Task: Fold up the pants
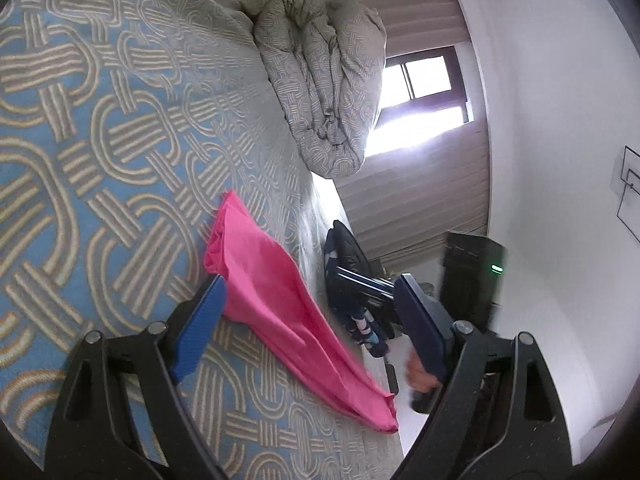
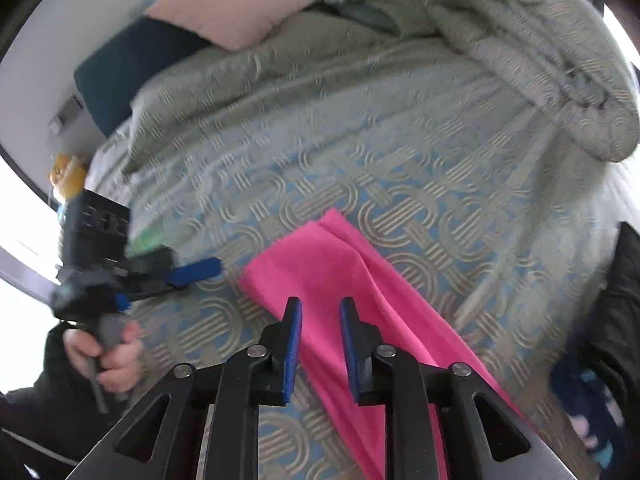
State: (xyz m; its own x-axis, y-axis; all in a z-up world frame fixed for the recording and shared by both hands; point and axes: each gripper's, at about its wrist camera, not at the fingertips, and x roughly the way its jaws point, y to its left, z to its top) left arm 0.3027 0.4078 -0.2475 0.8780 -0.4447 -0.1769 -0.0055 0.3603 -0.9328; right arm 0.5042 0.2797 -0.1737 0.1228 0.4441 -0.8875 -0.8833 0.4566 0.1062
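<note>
Pink pants [image 1: 276,300] lie flat on the blue and beige patterned bed cover [image 1: 100,140] as a long narrow strip that reaches the bed's edge. My left gripper [image 1: 310,280] stands wide open just over them, one blue finger [image 1: 204,320] on the cover side, the other [image 1: 420,332] past the bed edge. In the right wrist view the pants [image 2: 332,264] run from the middle toward the bottom right. My right gripper [image 2: 320,304] hovers over them, its jaws a little apart with nothing between the pads. A hand [image 2: 112,356] holds the left gripper, whose blue finger [image 2: 196,270] points at the pants' end.
A bunched quilt [image 1: 320,92] of the same pattern lies along the far side of the bed [image 2: 540,60]. A pink pillow [image 2: 236,8] and a dark blue one [image 2: 128,68] sit at the head. Dark patterned clothing [image 2: 580,412] is at the lower right. A window [image 1: 424,76] glares behind.
</note>
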